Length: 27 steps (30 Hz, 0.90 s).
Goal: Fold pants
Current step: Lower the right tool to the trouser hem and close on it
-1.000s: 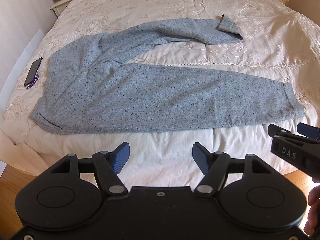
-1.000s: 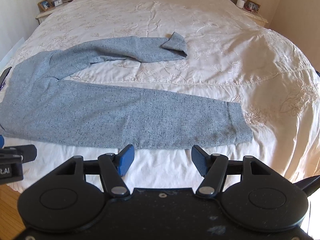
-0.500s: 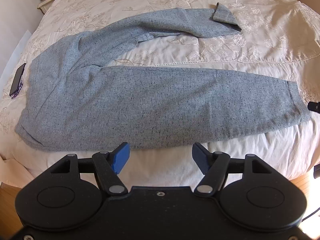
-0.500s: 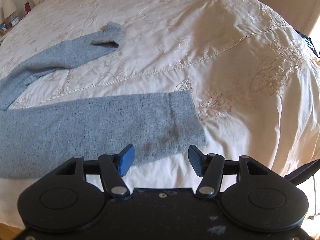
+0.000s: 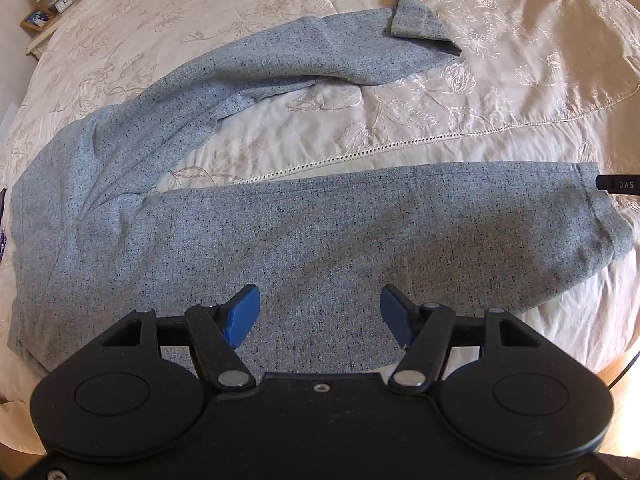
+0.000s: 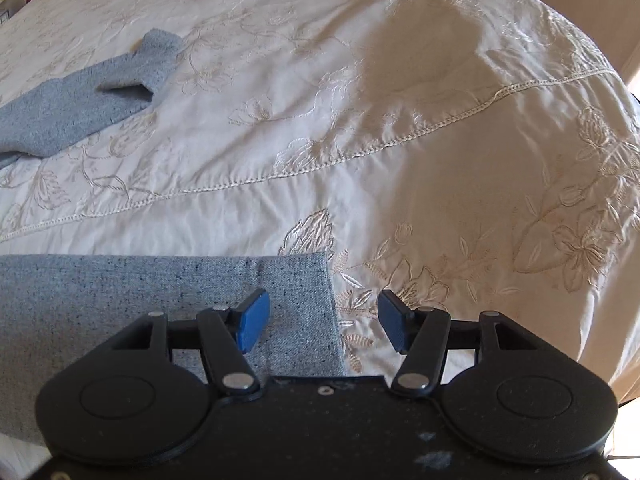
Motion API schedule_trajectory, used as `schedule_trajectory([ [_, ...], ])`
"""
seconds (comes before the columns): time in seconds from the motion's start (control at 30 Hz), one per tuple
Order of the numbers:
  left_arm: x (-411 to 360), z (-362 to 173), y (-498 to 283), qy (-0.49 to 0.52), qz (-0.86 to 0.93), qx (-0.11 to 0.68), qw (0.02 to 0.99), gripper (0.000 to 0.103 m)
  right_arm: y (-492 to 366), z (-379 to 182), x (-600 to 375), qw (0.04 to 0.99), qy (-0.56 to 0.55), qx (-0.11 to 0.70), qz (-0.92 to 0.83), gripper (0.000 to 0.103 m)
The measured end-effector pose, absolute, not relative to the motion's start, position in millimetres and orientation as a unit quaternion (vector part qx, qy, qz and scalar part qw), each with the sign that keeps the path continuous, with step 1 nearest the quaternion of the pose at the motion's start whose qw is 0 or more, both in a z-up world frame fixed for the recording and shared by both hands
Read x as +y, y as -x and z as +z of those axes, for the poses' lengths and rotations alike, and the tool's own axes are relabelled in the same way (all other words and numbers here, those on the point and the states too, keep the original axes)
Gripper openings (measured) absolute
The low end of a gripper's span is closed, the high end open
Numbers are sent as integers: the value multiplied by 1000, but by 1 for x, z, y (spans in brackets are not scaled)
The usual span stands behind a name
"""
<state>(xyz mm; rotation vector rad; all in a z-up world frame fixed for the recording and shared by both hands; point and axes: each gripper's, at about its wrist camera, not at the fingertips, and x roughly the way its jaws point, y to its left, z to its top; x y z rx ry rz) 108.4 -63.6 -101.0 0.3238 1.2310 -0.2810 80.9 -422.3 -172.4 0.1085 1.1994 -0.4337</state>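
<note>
A pair of speckled grey-blue knit pants (image 5: 304, 236) lies spread flat on a bed covered by a cream bedspread with embroidered flowers (image 5: 500, 92). In the left wrist view the waist end fills the left side of the frame, one leg runs straight across the middle toward the right edge, and the other leg angles to the upper centre, where its cuff (image 5: 416, 20) is folded back on itself. The left gripper (image 5: 318, 314), black with blue pads, sits at the bottom centre of that frame above the near edge of the straight leg; its jaws stand spread with only fabric seen behind the gap, and neither pad presses on the cloth. At the far right edge of the same frame a black tip of the right gripper (image 5: 618, 183) shows just beside the hem of the straight leg.

In the right wrist view the right gripper (image 6: 322, 322) is at the bottom centre, its jaws spread apart, having just been closing a little and now wide. The hem of the straight leg (image 6: 296, 304) lies in the lower left of the frame, its end edge falling between the two pads; the left pad is over the cloth and the right pad over bare bedspread. A bedside table with a cream lamp, a small clock and a framed photo (image 5: 46, 8) shows at the upper left of the left wrist view
</note>
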Motion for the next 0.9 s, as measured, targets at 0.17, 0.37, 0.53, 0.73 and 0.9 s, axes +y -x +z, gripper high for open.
schedule_trajectory([
  [0.17, -70, -107, -105, -133, -81, 593, 790, 68, -89, -213, -441, 785, -41, 600, -146, 59],
  [0.37, -88, -107, -96, -100, -42, 608, 786, 67, -101, -203, -455, 786, -61, 611, -75, 3],
  [0.53, -111, -96, -93, -94, -34, 590, 801, 67, -131, -185, -478, 815, -94, 569, -63, 1],
  [0.73, -128, -92, -86, -85, -31, 584, 807, 67, -157, -179, -503, 818, -63, 566, -72, 23],
  [0.9, -133, -101, -77, -91, -27, 597, 797, 67, -95, -167, -505, 806, -106, 582, 11, 40],
])
